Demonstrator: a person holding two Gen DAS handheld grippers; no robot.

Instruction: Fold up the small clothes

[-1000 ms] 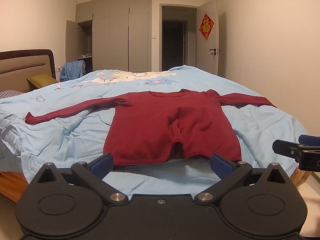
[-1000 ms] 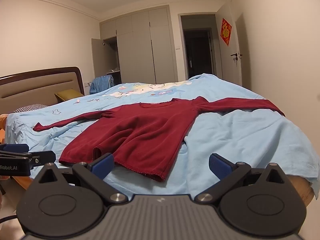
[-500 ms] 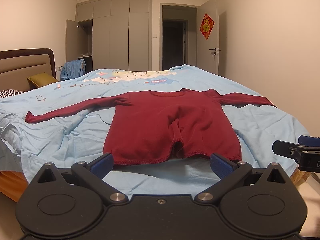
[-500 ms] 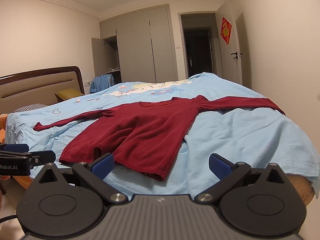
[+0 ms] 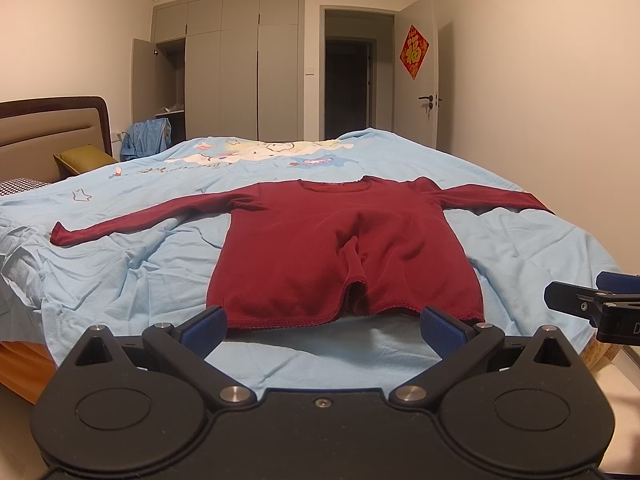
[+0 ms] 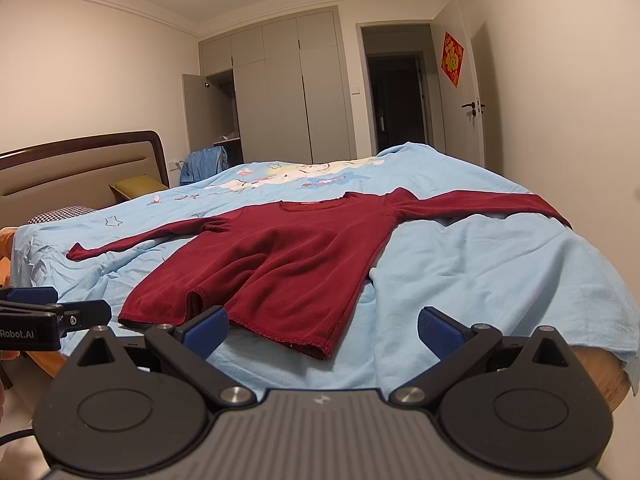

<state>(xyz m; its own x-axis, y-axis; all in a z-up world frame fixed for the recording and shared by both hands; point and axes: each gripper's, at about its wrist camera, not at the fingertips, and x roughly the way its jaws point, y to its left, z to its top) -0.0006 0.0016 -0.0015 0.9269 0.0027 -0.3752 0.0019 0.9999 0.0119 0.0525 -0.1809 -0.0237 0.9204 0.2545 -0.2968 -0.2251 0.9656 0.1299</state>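
Nothing had really changed in the last second: the red shirt (image 5: 344, 256) stayed spread flat mid-bed (image 5: 540, 248), both hand-held grippers, left (image 5: 324, 326) and right (image 6: 322, 326), hovering wide open, empty, near its hem. Folding hadn't started.

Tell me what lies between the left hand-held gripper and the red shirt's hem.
Only bare blue bedsheet, seen in the left wrist view, between the left hand-held gripper and the red shirt.
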